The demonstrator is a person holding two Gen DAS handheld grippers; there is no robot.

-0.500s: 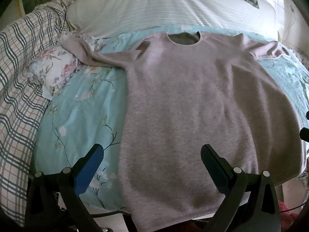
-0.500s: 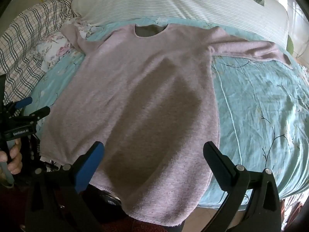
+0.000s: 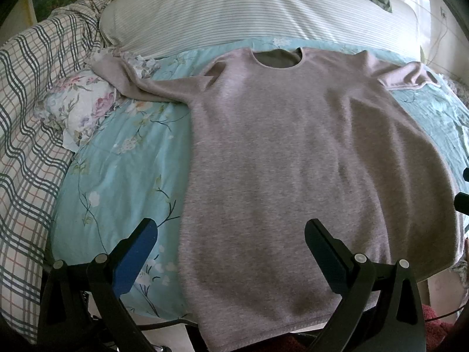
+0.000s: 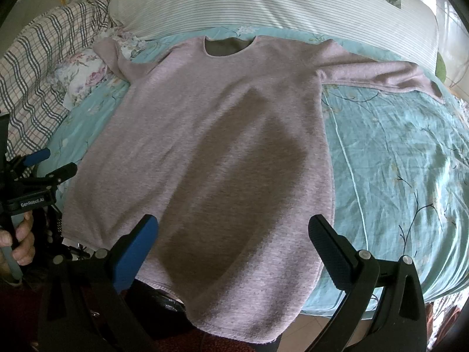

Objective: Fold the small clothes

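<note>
A pale pinkish-grey knit top (image 3: 293, 161) lies spread flat, front up, with its round neckline (image 3: 277, 58) at the far end and its hem (image 4: 231, 331) hanging over the near edge. Both long sleeves stretch outward: the left sleeve (image 3: 140, 85) runs up to the far left, rumpled at its end; the right sleeve (image 4: 378, 76) lies straight to the right, its cuff (image 4: 436, 89) open. The body is smooth, with only slight ripples.

Both wrist cameras look from the near edge of the bed (image 3: 123, 158) toward the far pillow (image 4: 263, 6), close above the sweater (image 3: 293, 152); the left view sits further left. Both share the sweater.
</note>
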